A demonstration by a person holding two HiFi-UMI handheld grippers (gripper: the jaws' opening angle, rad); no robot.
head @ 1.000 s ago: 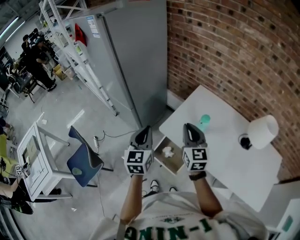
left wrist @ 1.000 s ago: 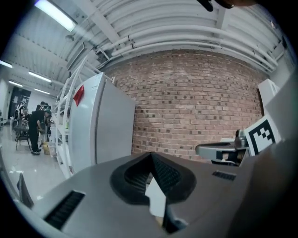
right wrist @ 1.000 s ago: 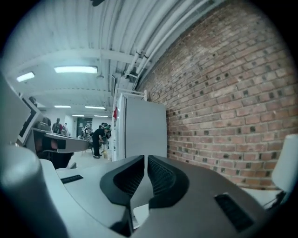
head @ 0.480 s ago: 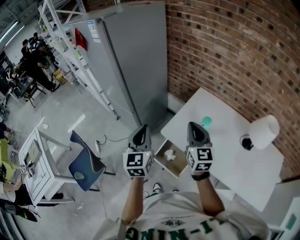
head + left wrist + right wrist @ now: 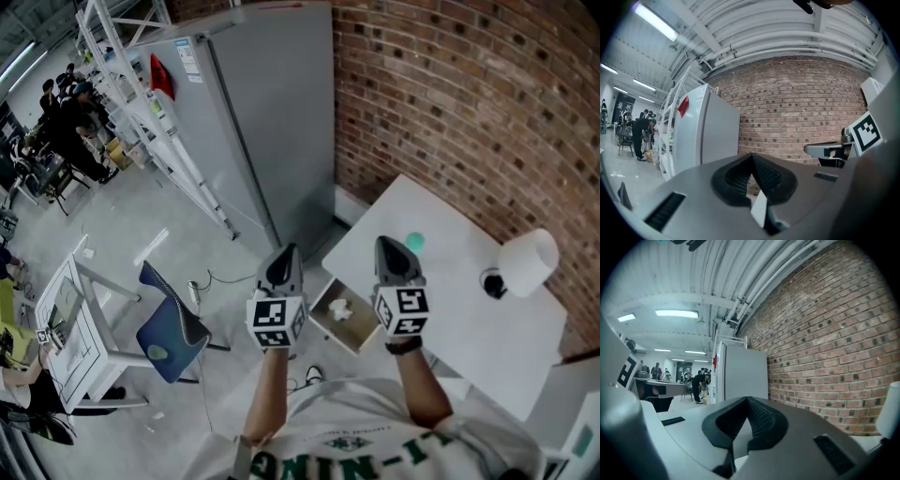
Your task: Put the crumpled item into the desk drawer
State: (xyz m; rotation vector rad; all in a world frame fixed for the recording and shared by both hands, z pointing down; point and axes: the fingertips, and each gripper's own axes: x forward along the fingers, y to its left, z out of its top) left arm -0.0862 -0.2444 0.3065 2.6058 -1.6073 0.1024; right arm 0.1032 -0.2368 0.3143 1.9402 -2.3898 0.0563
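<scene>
- Head view: the crumpled white paper wad [image 5: 340, 307] lies inside the open wooden drawer [image 5: 360, 330], which is pulled out from the near edge of the white surface [image 5: 469, 319].
- The left tool [image 5: 287, 253] and the right tool [image 5: 387, 246] hang side by side with the drawer showing between them; neither touches the wad.
- On the surface stand a small teal cup [image 5: 413, 243], a white paper roll [image 5: 528, 262] and, just beside the roll, a small black object [image 5: 488, 282].
- A tall grey cabinet [image 5: 272, 131] stands against the red brick wall [image 5: 469, 94], and a blue chair [image 5: 169, 323] sits on the floor to the left.
- Left gripper view: the left tool [image 5: 751, 156] has its jaws pressed together at the tips, with nothing between them. The right tool [image 5: 830, 150] shows off to one side, with the grey cabinet [image 5: 705, 133] and brick wall [image 5: 797, 108] behind.
- Right gripper view: the right tool [image 5: 747, 401] is fully closed and empty. The paper roll [image 5: 890, 411] peeks in at the right edge, and people [image 5: 698, 383] stand far back in the room.
</scene>
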